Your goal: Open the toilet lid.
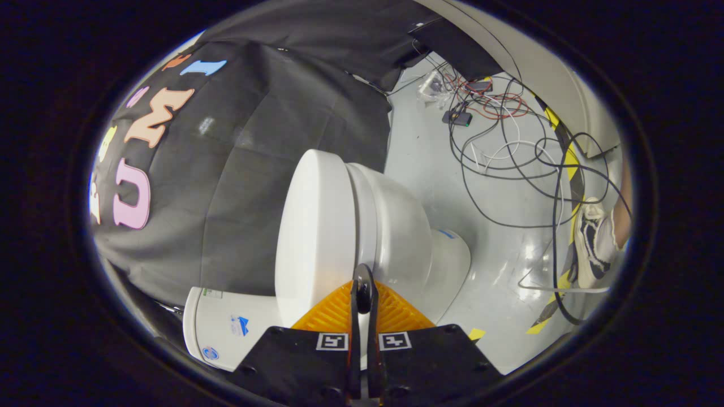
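I bring the gripper [362,294], jaws pressed together, toward the glossy white plastic toilet lid [314,226] at 12 o'clock; I should hook its edge.

Toilet lid [317,226] just ahead of closed tongs [363,282]; cables [509,152] beyond.

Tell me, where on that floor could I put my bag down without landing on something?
The bare floor between the toilet's base and the yellow-black tape looks free. Beyond that, the tangle of cables crowds the floor, and a person's shoe stands by the tape. The gripper, fingers together, sits at the toilet lid's edge.
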Demonstrator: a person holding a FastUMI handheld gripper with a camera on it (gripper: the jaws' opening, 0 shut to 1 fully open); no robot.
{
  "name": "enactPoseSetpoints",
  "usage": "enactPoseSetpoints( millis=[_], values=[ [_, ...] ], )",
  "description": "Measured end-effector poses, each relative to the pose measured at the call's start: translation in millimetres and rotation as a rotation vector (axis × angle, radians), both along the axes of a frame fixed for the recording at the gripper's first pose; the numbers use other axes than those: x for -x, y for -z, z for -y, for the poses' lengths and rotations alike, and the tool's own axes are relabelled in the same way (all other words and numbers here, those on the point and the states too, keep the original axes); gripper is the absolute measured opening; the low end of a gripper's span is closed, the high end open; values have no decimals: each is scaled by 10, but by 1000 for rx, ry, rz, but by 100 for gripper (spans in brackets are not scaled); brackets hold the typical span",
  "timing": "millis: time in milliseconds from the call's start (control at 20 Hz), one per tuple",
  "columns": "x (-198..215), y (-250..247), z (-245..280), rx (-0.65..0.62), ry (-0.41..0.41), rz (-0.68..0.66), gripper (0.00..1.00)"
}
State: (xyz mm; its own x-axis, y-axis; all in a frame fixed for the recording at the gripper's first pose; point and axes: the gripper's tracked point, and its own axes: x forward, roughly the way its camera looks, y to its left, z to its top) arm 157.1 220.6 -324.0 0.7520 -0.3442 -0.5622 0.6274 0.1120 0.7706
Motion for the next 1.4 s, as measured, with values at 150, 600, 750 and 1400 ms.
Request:
enactPoseSetpoints(
  millis=[150,600,750,1400],
  values=[
    [-2,-14,-15,21,-24,-21,5],
    [-5,-200,-29,105,-48,-42,5],
    [-19,-360,-35,152,-49,-22,5],
    [-95,-946,-131,350,-131,-14,4]
  ],
)
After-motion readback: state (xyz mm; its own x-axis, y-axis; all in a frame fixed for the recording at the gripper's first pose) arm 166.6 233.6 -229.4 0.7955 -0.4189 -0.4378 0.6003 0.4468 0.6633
